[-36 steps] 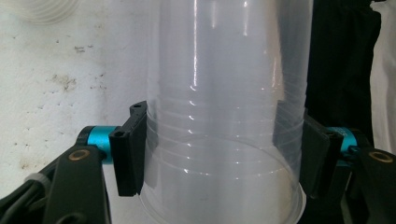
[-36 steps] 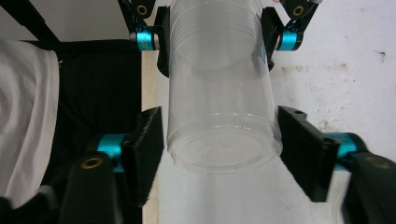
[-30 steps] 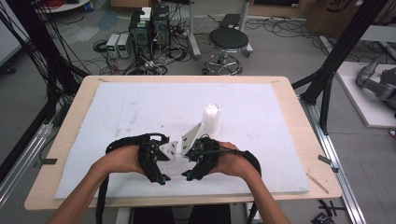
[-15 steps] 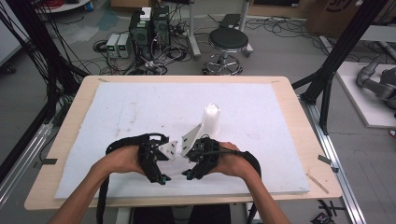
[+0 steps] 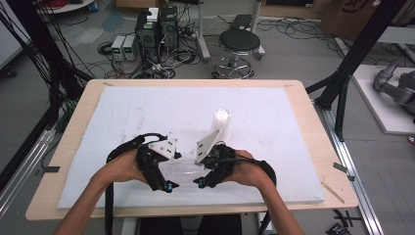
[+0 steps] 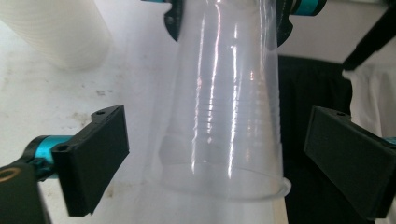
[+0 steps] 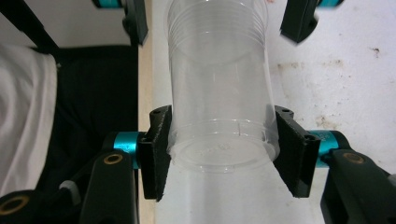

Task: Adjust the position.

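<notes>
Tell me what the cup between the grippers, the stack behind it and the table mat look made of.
Clear cup: thin glossy transparent plastic, apparently; the table shows through it and bright streaks run along its ribbed wall. Stack of cups: whitish, translucent, likely the same plastic nested. Table mat: matte white sheet, perhaps foam board; it is scuffed and stained.

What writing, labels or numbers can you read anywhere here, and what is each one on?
No text can be read.
Clear plastic cup, base: faint embossed marks in the right gripper view, too blurred to read.
Cardboard box on the floor at the far right: a dark printed mark, cut off and unreadable.
Small grey boxes on the floor: front details too small to read.
</notes>
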The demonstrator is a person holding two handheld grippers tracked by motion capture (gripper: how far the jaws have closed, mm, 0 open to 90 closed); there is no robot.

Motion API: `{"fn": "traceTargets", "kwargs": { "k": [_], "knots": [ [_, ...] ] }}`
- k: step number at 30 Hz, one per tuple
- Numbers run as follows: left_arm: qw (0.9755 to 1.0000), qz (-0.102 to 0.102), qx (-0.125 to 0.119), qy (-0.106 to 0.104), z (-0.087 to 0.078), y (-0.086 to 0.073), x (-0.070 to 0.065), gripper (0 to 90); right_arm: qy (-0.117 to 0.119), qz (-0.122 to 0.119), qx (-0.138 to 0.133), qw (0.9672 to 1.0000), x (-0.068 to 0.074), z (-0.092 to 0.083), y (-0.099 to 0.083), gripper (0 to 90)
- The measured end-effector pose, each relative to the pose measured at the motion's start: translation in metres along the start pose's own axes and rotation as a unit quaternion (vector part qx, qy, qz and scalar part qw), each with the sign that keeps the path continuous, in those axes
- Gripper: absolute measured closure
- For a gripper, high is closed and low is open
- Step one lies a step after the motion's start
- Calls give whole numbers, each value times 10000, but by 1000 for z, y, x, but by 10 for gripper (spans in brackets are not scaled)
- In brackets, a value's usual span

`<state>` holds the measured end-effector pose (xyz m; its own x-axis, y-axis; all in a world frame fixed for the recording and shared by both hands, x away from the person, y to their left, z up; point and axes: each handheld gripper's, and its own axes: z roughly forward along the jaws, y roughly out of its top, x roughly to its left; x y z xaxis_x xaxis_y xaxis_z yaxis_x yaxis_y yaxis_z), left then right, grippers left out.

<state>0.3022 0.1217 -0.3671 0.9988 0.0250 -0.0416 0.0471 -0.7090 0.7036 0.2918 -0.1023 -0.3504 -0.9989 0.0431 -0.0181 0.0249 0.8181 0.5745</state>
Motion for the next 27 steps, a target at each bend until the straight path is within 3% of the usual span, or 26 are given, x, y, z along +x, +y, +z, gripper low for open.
{"fn": "traceTargets", "kwargs": {
  "k": [3,6,10,14,20,21,27],
  "knots": [
    [9991,-67,-403,89,-5,-9,-2,58,6,54,-303,9995,-1,-3,-10,437],
    [9949,-165,-984,149,-14,-19,-2,58,-16,107,-630,9980,-3,-6,-19,436],
    [9857,-259,-1637,288,-22,-30,-4,58,-25,213,-1006,9947,-5,-9,-30,436],
    [9741,-399,-2199,346,-24,-40,-6,58,-49,274,-1313,9910,-7,-10,-36,435],
    [9600,-466,-2709,530,-15,-55,-7,58,-27,344,-1773,9835,-8,-9,-43,435],
    [9571,-503,-2798,550,-13,-58,-7,58,-36,326,-1781,9835,-9,-9,-44,435],
    [9481,-577,-3082,535,-7,-65,-7,58,-77,317,-2074,9777,-10,-6,-50,434]
  ]
}}
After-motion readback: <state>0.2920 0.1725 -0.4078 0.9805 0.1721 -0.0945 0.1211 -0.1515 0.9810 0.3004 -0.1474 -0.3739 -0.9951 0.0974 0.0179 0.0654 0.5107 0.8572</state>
